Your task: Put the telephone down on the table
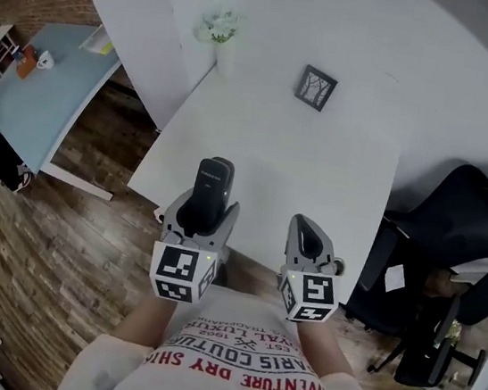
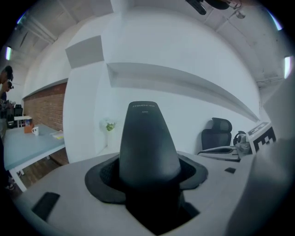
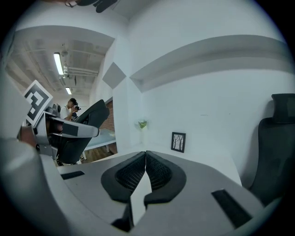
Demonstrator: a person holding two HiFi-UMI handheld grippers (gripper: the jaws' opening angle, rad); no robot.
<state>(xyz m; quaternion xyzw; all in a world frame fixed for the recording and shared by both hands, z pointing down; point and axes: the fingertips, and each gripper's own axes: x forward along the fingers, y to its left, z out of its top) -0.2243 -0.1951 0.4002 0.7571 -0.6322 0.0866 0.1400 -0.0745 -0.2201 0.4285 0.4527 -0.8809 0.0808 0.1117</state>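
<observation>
telephone, white table, framed picture, flower vase, black chair

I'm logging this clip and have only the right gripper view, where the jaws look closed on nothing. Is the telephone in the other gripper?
Observer: Yes. The left gripper view shows the left gripper shut on the black telephone, whose narrow end sticks out forward between the pads.
Operator: Is it down on the table yet?
Observer: Not as far as I can see. In the head view it reaches out over the near edge of the white table, gripped in the jaws and not laid on the top.
</observation>
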